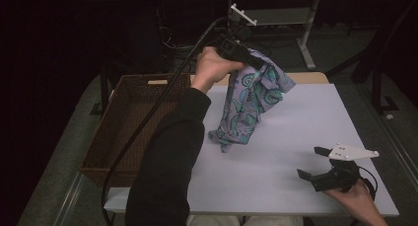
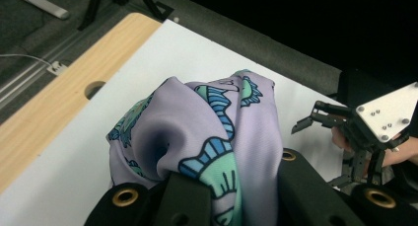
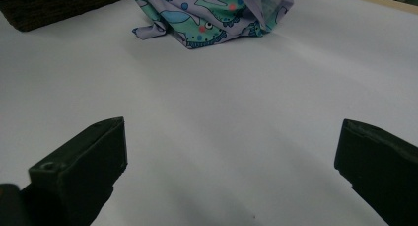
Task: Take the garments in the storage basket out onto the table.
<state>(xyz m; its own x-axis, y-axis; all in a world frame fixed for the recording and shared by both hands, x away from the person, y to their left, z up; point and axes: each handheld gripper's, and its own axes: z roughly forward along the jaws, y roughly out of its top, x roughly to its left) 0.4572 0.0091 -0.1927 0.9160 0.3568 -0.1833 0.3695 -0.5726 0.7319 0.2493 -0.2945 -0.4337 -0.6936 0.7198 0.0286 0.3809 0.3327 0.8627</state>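
Nearest the person, the right gripper (image 1: 315, 163) hovers low over the front right of the white table (image 1: 305, 117) with its jaws spread wide and nothing between them — in the right gripper view the two black jaws stand far apart over bare tabletop.

Farther in, the patterned cloth (image 1: 249, 100) hangs over the middle of the table: its top is bunched and pinched in the left gripper (image 1: 246, 58), which is raised high, while its lower end trails down and appears to just touch the surface. In the left gripper view the fabric (image 2: 197, 132) bulges out from between the closed jaws.

At the far left sits the wicker basket (image 1: 123, 132) beside the table's left edge; what shows of its inside looks empty, though the person's sleeve (image 1: 170, 157) hides part of it.

As a judgement, the work is about midway — the cloth is picked up and lifted, but carrying it over and letting it go in the basket, if that is where it belongs, is not yet done.
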